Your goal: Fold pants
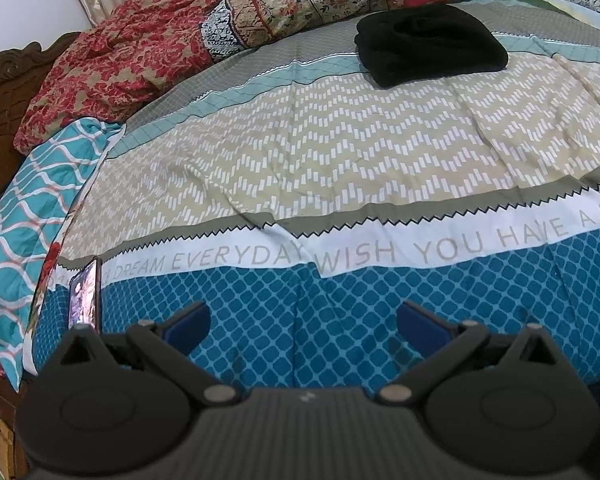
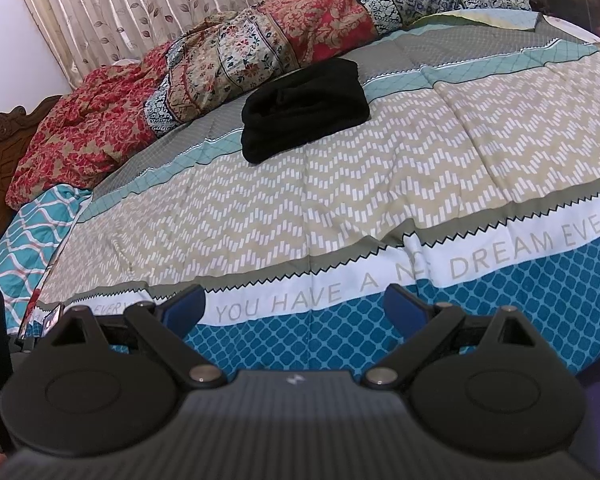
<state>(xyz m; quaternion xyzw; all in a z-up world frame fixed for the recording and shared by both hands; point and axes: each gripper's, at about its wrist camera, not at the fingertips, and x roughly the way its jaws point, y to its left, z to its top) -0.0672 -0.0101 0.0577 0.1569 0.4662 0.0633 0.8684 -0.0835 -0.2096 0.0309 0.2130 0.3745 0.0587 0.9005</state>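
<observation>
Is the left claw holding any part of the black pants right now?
No. The left claw is open and empty over the blue-patterned bedspread, while the black pants lie folded far across the bed.

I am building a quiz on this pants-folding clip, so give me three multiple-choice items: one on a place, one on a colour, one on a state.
1. Where do the pants lie?
A. on the far part of the bedspread, near the rumpled floral quilt
B. on the floor
C. between the jaws

2. What colour are the pants?
A. red
B. black
C. white

3. How do the left hand-held gripper and right hand-held gripper stand?
A. both shut on cloth
B. one open, one shut
C. both open and empty

Answers:
1 A, the bundle rests on the grey and teal bands just in front of the quilt.
2 B, it is uniformly black.
3 C, bedspread shows through the wide gap between each pair of blue pads.
</observation>
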